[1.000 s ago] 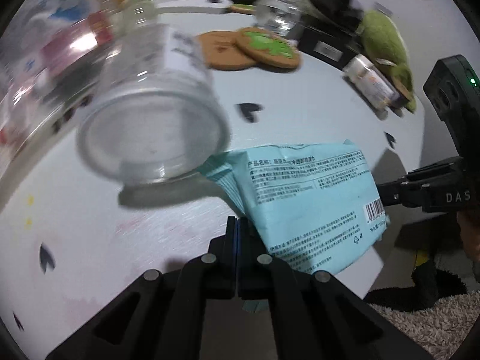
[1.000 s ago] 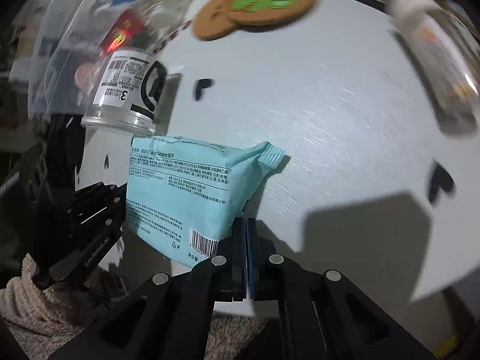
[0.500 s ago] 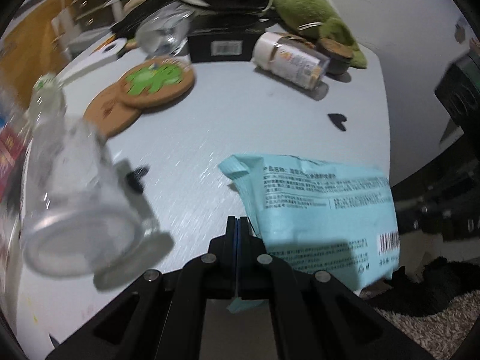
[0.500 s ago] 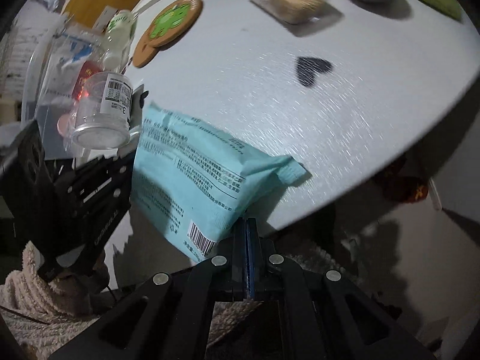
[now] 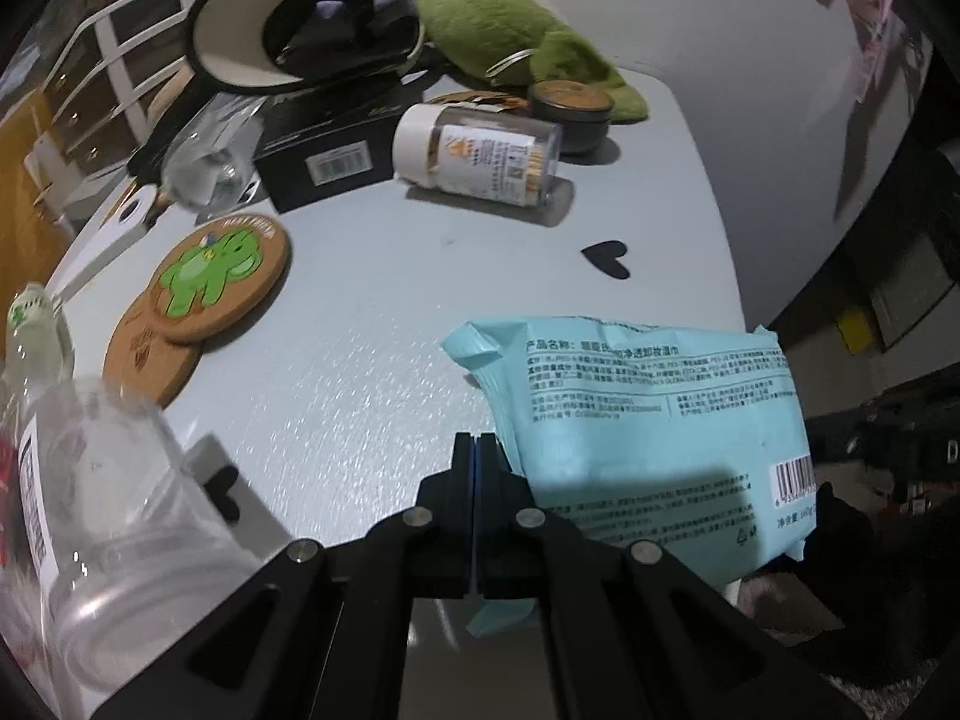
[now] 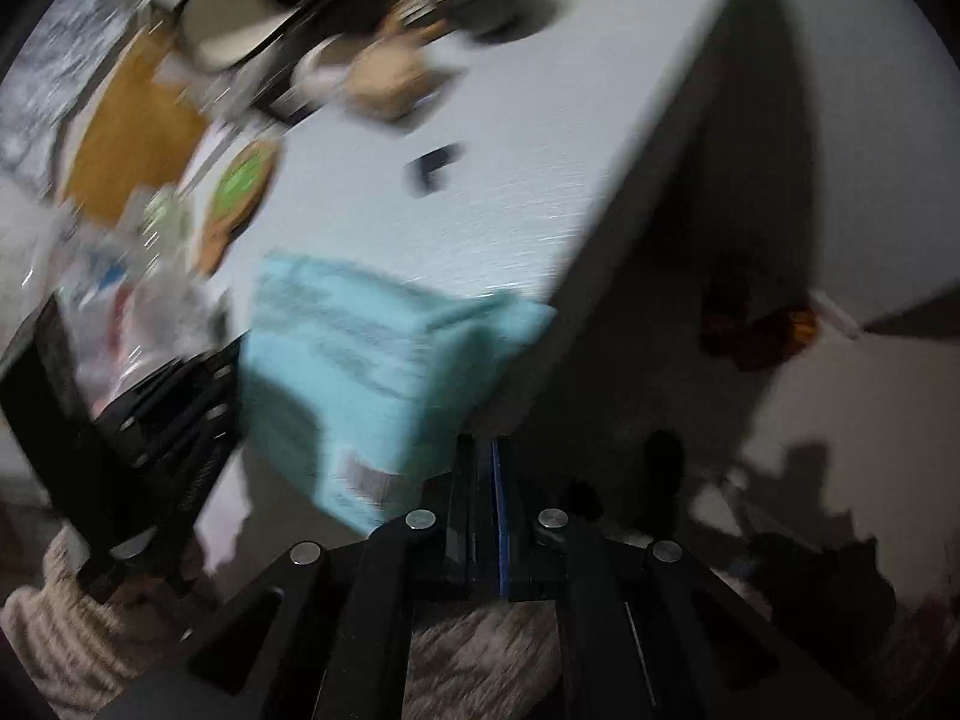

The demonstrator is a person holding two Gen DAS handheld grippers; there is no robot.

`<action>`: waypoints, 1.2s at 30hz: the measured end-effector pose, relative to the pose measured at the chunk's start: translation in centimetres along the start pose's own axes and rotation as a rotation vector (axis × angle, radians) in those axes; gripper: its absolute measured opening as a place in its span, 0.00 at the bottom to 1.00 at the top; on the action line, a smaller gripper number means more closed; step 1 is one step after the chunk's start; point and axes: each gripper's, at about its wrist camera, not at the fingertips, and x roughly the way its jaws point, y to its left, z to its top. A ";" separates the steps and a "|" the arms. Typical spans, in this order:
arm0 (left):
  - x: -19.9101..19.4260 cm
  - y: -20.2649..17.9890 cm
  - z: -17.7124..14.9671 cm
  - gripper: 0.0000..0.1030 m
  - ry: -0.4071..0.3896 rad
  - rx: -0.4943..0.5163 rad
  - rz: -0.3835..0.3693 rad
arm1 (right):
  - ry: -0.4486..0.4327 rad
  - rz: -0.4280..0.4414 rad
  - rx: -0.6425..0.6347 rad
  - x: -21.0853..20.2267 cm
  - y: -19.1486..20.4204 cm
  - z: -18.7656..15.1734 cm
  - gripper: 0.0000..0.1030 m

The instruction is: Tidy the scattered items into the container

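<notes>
The left gripper (image 5: 477,450) is pressed tight on the near-left corner of the teal pack (image 5: 648,420); the right gripper (image 6: 483,450) pinches the pack's (image 6: 366,372) opposite corner the same way. The pack hangs at the surface's (image 5: 384,324) near right edge, partly past it. A clear jar (image 5: 120,510) lies near left, frog coasters (image 5: 222,270) beyond it; bare surface stretches ahead to a toothpick jar (image 5: 480,156). The pack shows small print and a barcode, unreadable here.
</notes>
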 end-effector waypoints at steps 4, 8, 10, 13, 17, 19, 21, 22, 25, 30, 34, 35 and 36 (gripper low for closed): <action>0.2 0.1 0.4 0.00 -0.001 -0.009 -0.015 | -0.077 0.034 0.143 -1.8 -2.9 -1.1 0.05; 0.5 -0.5 0.6 0.00 -0.009 0.012 -0.010 | -0.095 0.168 0.297 -2.0 -5.3 -1.6 0.66; 0.5 -0.6 0.7 0.00 -0.007 0.017 -0.004 | -0.099 0.254 0.362 -1.8 -6.0 -1.7 0.87; 0.5 -0.6 0.7 0.00 -0.004 0.013 0.001 | -0.087 0.417 0.444 -0.9 -6.9 -1.7 0.87; 0.5 -0.6 0.8 0.00 0.000 0.022 0.010 | -0.034 0.538 0.474 2.3 -6.6 -1.4 0.87; 0.5 -0.6 0.8 0.00 0.004 0.023 0.014 | -0.016 0.568 0.458 3.5 -5.7 -1.0 0.86; 0.5 -0.6 0.8 0.00 0.004 0.022 0.015 | -0.003 0.574 0.434 4.0 -5.0 -0.8 0.76; 0.5 -0.6 0.8 0.00 0.004 0.024 0.016 | 0.004 0.575 0.420 4.1 -4.7 -0.7 0.72; 0.5 -0.5 0.9 0.00 0.006 0.024 0.011 | -0.009 0.578 0.382 3.1 -3.9 -0.4 0.65; 0.4 -0.8 0.8 0.00 0.002 0.032 0.007 | -0.036 0.509 0.278 0.3 -2.2 0.2 0.64; 0.4 -0.9 0.8 0.00 0.004 0.027 -0.007 | -0.058 0.492 0.240 -1.9 -1.2 0.1 0.64; 0.4 -0.9 0.7 0.00 0.004 0.025 -0.012 | -0.063 0.490 0.244 -2.2 -1.0 0.1 0.61; 0.3 -0.9 0.7 0.00 0.004 0.024 -0.013 | -0.068 0.486 0.250 -2.4 -1.0 0.1 0.56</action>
